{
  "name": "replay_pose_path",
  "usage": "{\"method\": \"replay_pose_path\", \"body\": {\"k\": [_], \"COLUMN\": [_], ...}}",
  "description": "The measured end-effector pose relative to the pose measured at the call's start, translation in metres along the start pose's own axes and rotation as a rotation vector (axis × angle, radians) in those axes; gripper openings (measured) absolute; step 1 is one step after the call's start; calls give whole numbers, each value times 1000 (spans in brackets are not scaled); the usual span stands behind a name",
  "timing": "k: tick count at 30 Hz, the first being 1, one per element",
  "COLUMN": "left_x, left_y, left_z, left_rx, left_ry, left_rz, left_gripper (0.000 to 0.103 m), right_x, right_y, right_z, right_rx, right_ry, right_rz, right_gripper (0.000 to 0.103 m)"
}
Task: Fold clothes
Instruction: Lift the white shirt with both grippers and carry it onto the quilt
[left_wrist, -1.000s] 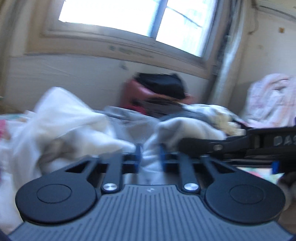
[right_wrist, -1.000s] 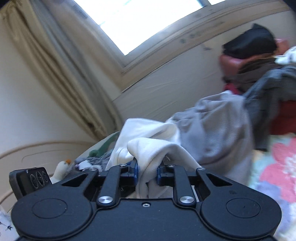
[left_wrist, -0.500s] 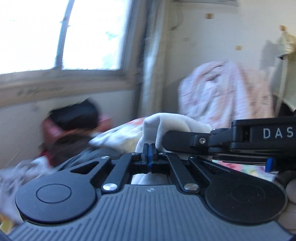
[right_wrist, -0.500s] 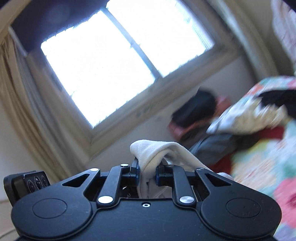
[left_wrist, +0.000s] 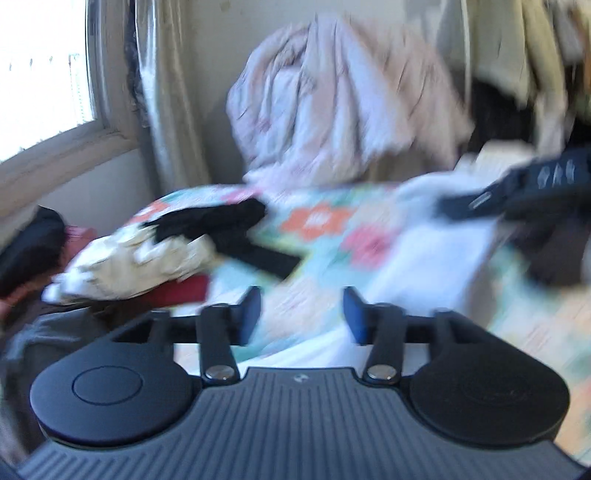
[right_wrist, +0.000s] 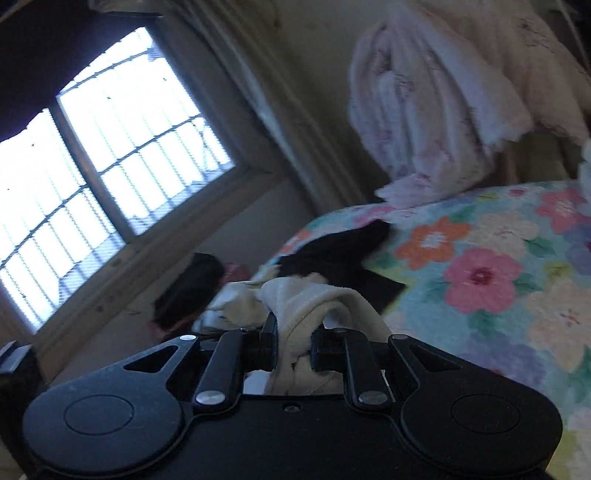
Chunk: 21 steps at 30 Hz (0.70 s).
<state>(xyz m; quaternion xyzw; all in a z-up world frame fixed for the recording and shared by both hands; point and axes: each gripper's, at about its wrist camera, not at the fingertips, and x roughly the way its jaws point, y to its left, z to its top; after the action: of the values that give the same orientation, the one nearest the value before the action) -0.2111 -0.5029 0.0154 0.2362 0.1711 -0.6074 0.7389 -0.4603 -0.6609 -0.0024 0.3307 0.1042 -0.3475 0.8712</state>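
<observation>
My right gripper (right_wrist: 293, 345) is shut on a bunched cream-white garment (right_wrist: 314, 301), held above the floral bedspread (right_wrist: 498, 266). In the left wrist view the same garment (left_wrist: 436, 254) hangs as a blurred white sheet at the right, under the right gripper's dark body (left_wrist: 524, 188). My left gripper (left_wrist: 301, 314) is open and empty, its blue pads apart, over the bedspread (left_wrist: 325, 221). A heap of clothes lies at the left: a cream piece (left_wrist: 133, 262), a black piece (left_wrist: 229, 229) and a red piece (left_wrist: 181, 291).
A pink-white quilt (left_wrist: 332, 96) is piled against the wall behind the bed. A window (right_wrist: 103, 155) with a curtain (left_wrist: 166, 92) stands at the left. A black bundle on a red seat (left_wrist: 29, 247) sits below the window. Hanging clothes (left_wrist: 535, 55) fill the far right.
My left gripper has let go of the white garment and opened. Both views have swung right, from the window toward the bed and quilt. The right gripper still holds the garment.
</observation>
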Motion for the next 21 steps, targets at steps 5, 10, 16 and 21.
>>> {"method": "replay_pose_path", "body": {"k": [5, 10, 16, 21], "left_x": [21, 31, 35, 15], "left_y": [47, 71, 89, 88], "left_z": [-60, -106, -142, -148], "left_rx": [-89, -105, -173, -149], "left_ry": [180, 263, 313, 299], "left_rz": [-6, 12, -18, -15], "left_gripper": [58, 66, 72, 74], "right_x": [34, 39, 0, -28], "right_y": [-74, -102, -88, -59], "right_z": [-37, -57, -60, -76], "right_rx": [75, 50, 30, 20], "right_ry": [126, 179, 118, 148], "right_rz": [-149, -189, -203, -109], "right_gripper": [20, 29, 44, 53]}}
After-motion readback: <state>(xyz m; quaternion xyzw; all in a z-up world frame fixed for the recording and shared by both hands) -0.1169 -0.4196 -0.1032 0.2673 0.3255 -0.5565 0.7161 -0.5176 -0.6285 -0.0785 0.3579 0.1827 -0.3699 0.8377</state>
